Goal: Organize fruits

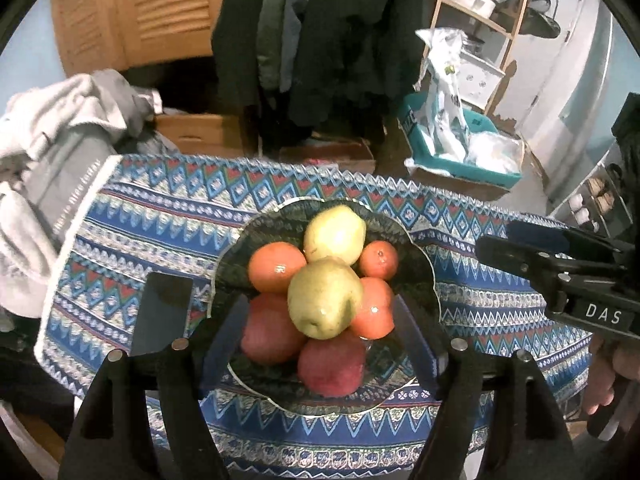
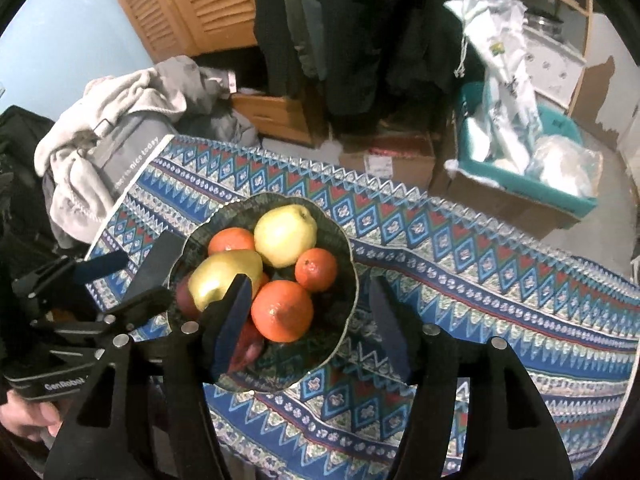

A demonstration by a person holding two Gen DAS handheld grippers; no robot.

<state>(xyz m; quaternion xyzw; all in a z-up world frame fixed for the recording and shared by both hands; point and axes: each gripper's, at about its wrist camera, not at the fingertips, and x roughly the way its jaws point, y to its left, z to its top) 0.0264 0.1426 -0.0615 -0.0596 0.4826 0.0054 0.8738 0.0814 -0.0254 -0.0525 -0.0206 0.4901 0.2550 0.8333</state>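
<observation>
A dark scalloped bowl (image 1: 424, 280) stands on a blue patterned tablecloth (image 1: 160, 216). It holds two yellow-green pears (image 1: 326, 300), several oranges (image 1: 276, 266) and red apples (image 1: 330, 368) in a heap. My left gripper (image 1: 320, 344) hangs open above the near side of the bowl, holding nothing. My right gripper (image 2: 310, 320) is open over the bowl (image 2: 344, 300), its fingers either side of an orange (image 2: 282, 310) without touching it. The right gripper also shows at the right edge of the left wrist view (image 1: 560, 264), and the left gripper at the left of the right wrist view (image 2: 120, 276).
A pile of grey clothes (image 1: 52, 148) lies past the table's left end. Cardboard boxes (image 1: 192, 132) and dark hanging coats (image 1: 320, 40) stand behind the table. A teal crate with white bags (image 1: 460, 148) sits at the back right, by a wooden shelf (image 1: 504, 20).
</observation>
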